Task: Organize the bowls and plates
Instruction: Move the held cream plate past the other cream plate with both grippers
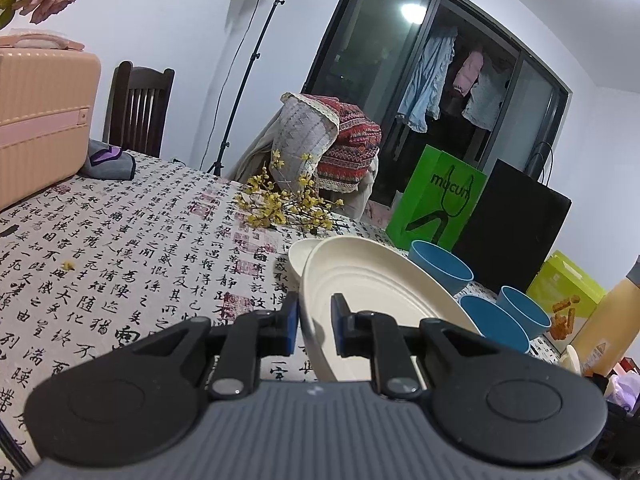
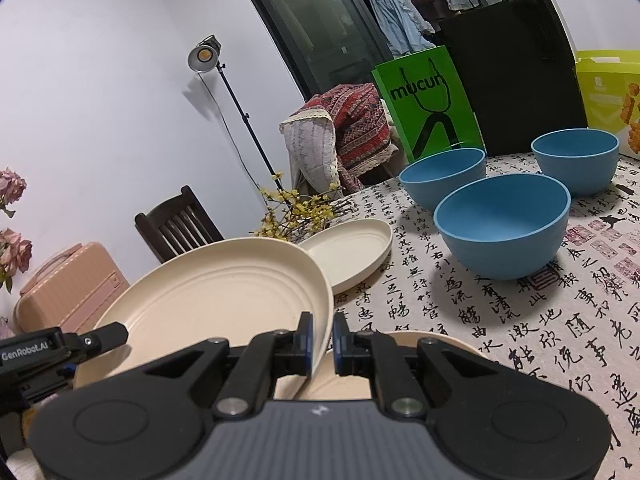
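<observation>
White walls and a dark sliding door are closing off the room behind a table (image 2: 500,320) that is wearing a cloth printed with black calligraphy. Both grippers are gripping one cream plate (image 2: 224,292), which is tilting above the cloth. The left gripper (image 1: 315,322) is pinching the plate's near rim between its blue pads, jaws drawn narrow on it; in the right wrist view its black finger is reaching onto the plate's left side. The right gripper (image 2: 322,340) is clamping the plate's right rim, its jaws nearly together on the thin edge. A second cream plate (image 2: 352,248) is lying flat on the cloth just beyond the held one, and part of a third cream rim (image 2: 440,340) is showing under the right gripper. Three blue bowls are sitting apart from one another toward the table's far right corner: a near bowl (image 2: 502,226), a middle bowl (image 2: 444,176) and a far bowl (image 2: 576,160). A green paper bag (image 2: 428,104) and a black bag (image 2: 516,76) are standing at the far edge behind the bowls. Yellow flower sprigs (image 1: 288,204) are lying near the far edge, and a pink suitcase (image 1: 40,120) is resting at the table's left end.
</observation>
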Demonstrator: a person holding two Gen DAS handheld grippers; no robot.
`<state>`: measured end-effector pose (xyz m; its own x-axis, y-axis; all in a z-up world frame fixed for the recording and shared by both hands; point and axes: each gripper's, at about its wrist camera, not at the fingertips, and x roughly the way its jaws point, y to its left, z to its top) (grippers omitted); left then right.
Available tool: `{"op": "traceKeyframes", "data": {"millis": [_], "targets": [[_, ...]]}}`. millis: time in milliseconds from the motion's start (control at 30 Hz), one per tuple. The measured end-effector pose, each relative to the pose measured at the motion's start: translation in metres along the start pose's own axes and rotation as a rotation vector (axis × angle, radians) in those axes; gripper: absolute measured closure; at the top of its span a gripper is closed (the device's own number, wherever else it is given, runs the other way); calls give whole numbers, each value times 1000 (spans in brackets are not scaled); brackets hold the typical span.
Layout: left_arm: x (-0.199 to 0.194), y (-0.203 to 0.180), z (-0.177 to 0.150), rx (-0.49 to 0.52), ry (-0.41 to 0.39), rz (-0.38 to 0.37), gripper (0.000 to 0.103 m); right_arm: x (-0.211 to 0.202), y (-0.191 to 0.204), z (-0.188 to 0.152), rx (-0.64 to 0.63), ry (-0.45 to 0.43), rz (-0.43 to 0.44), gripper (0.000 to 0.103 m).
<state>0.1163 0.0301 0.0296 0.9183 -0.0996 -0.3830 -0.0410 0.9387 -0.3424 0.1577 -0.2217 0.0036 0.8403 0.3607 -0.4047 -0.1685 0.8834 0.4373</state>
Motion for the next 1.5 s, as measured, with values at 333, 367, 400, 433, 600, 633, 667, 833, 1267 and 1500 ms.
{"op": "traceKeyframes", "data": {"millis": [333,367,400,433,600,633,667,833,1267,1500], "targets": [[0,-4,-4,7,7,3,86,-3,-2,-1,2,0,-2,93],[0,-4,-4,7,9,3,86,-4,-3,-1,2,0,-2,93],[0,-5,-4,8,10,3,86,-5,-4,-1,3,-1,-3,93],[0,-6,-4,9,11,3,86,-6,-6,-1,5,0,-3,93],[1,-9,-6,13,17,3,86,-9,-9,-2,6,0,-7,93],[2,-9,-7,14,19,3,86,-10,-10,-2,7,0,-8,93],[2,-9,-7,15,20,3,86,-10,-11,-2,8,1,-9,93],[3,-13,-10,21,26,1,86,-12,-14,-3,9,-1,-14,93],[3,-21,-18,32,38,-7,86,-18,-23,-8,19,-1,-26,93],[5,-25,-23,33,47,-12,86,-20,-29,-10,24,2,-34,93]]}}
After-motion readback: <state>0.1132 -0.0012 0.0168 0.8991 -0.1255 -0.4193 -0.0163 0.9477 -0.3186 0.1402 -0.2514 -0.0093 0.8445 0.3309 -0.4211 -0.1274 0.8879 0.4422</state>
